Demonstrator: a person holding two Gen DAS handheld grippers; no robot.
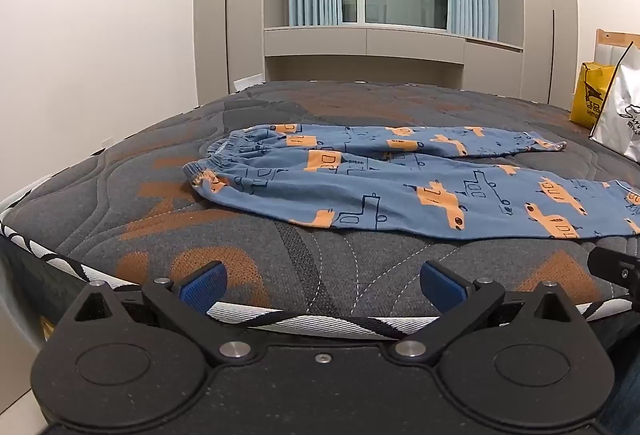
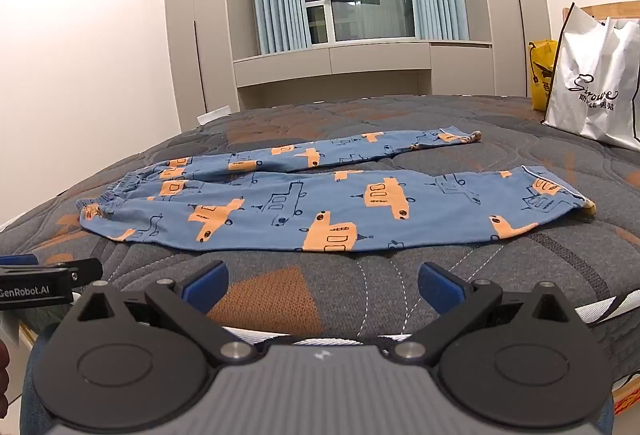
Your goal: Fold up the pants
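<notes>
Fingers point(image 1: 204, 285) of both grippers are spread, empty, tilted slightly down over the mattress point(image 2: 280, 299) edge. Pants point(image 2: 320, 203) lie flat crosswise, waistband left, cuffs right.

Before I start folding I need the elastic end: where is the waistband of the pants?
In both wrist views the waistband lies at the left end of the pants, spread flat on the mattress, far from the white bag at right.

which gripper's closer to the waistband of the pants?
Left. The left gripper faces the waistband end; the right gripper faces mid-leg, waistband far to its left.
</notes>
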